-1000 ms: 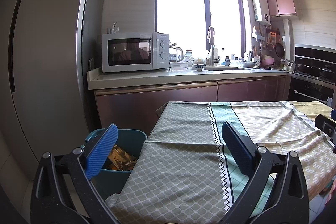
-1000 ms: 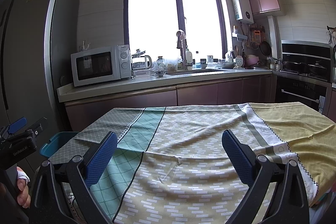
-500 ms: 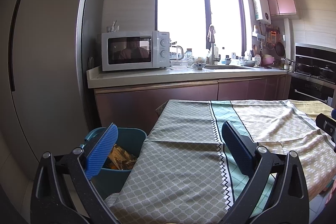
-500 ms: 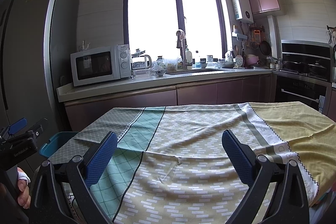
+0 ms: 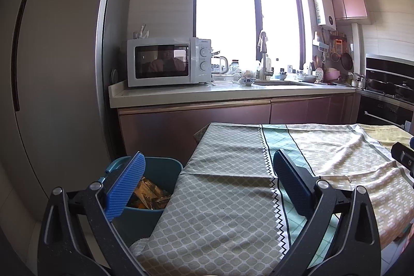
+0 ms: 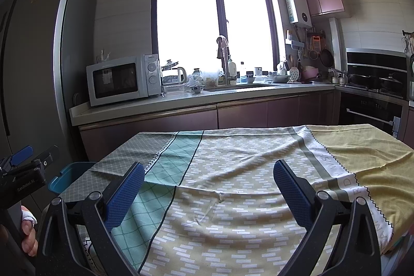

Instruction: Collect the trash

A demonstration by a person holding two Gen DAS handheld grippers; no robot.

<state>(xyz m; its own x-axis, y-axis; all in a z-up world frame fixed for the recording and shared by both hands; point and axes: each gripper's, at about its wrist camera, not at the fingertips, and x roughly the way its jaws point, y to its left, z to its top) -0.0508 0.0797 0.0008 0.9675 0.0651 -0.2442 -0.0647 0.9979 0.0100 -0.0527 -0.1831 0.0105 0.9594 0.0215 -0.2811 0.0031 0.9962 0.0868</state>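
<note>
Both tools are spread wide with nothing between their blue ribbed pads: the left gripper (image 5: 207,183) hangs over the near left end of the table, its left finger in front of the teal plastic trash bin (image 5: 157,172), and the right gripper (image 6: 208,185) hangs over the middle of the cloth, released and empty. That bin stands on the floor just beside the table's left edge, and crumpled brown and orange wrappers (image 5: 148,194) lie inside it; from the right wrist view only its rim (image 6: 69,173) shows past the cloth's corner. A patterned tablecloth in grey, green, beige and yellow bands (image 6: 248,172) covers the table, wrinkled and bare of objects. At the left edge of the right wrist view a hand (image 6: 28,237) grips the handle of the left tool. Behind the table runs a pale countertop (image 5: 233,92) over mauve cabinets, carrying a white microwave (image 5: 168,62) and a sink tap (image 6: 223,61) before a bright window. A tall grey refrigerator (image 5: 59,64) fills the left side.
</note>
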